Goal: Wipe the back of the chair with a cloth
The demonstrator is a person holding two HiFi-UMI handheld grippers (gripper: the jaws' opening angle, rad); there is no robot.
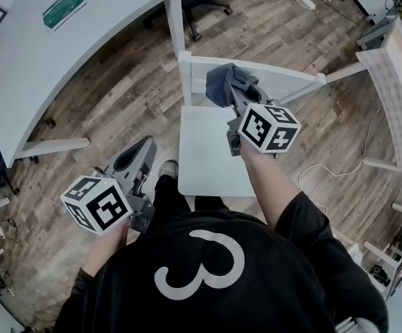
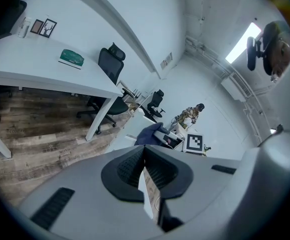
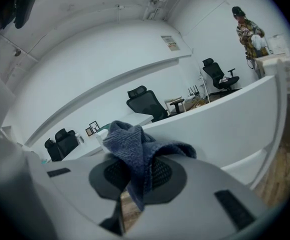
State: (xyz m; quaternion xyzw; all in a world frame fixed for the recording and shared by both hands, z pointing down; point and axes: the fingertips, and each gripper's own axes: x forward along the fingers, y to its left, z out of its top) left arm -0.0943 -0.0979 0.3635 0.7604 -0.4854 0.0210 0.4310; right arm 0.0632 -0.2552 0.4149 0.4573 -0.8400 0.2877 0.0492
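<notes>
**Right gripper clamps cloth at chair's top rail; left gripper idle**

Head view: a white chair (image 1: 208,159) stands on a wood-plank floor (image 1: 118,96). It has a flat square seat and a straight top rail. The rail's long axis runs left to right across the frame, dipping slightly to the right. The cloth (image 1: 222,82) is dark blue-grey and bunched with no clear long axis, and it sits on the rail near its left end. The right gripper (image 1: 237,92) points forward at the rail with the cloth at its tips. The left gripper (image 1: 140,151) is low at left, well apart from the chair and pointing forward. Each gripper's cube carries black-and-white square markers. The person's black shirt (image 1: 208,283) shows a white "3". A white desk (image 1: 55,61) at upper left bears a green flat item (image 1: 64,8), print too small to read.

Left gripper view: the dark ribbed pads are pressed together at the tips with nothing between them. A black office chair (image 2: 110,71) stands beyond the desk.

Right gripper view: the jaws are clenched on the cloth, a coarse knit weave. One fold rises above the pads and a tail hangs down between them. The chair's smooth white rail lies just behind, running left to right. A small wall sign (image 3: 171,43) is probably printed but is unreadable.
</notes>
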